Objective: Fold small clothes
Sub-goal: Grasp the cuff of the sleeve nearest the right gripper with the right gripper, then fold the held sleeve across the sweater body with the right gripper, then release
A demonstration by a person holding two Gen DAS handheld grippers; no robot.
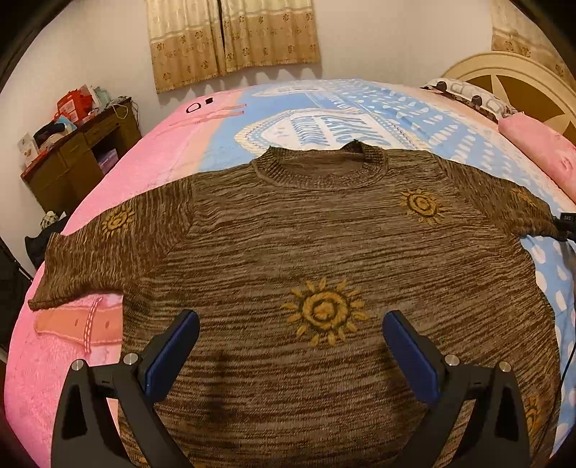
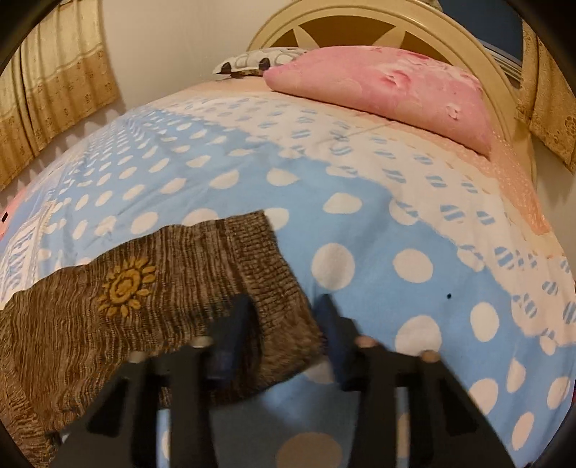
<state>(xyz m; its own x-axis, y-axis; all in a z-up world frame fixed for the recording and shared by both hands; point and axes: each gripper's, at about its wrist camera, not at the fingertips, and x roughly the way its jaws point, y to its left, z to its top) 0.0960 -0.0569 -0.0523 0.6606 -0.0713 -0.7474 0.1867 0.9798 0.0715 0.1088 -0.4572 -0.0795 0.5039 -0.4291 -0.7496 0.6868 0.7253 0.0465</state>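
Note:
A brown knit sweater (image 1: 306, 244) with yellow sun motifs lies flat, front up, on the bed, sleeves spread to both sides. My left gripper (image 1: 289, 320) is open and empty above the sweater's lower body. In the right wrist view, the sweater's right sleeve (image 2: 180, 288) lies on the bedspread, its ribbed cuff (image 2: 266, 266) pointing away. My right gripper (image 2: 284, 306) is open, its jaws on either side of the cuff's near corner, not closed on it. The view is motion-blurred. The right gripper shows as a small dark shape at the sleeve end in the left wrist view (image 1: 565, 223).
The bed has a blue polka-dot and pink bedspread (image 2: 396, 223). A pink pillow (image 2: 388, 86) lies at the cream headboard (image 2: 360, 21). A wooden desk (image 1: 79, 158) with clutter stands left of the bed. Curtains (image 1: 230, 39) hang on the far wall.

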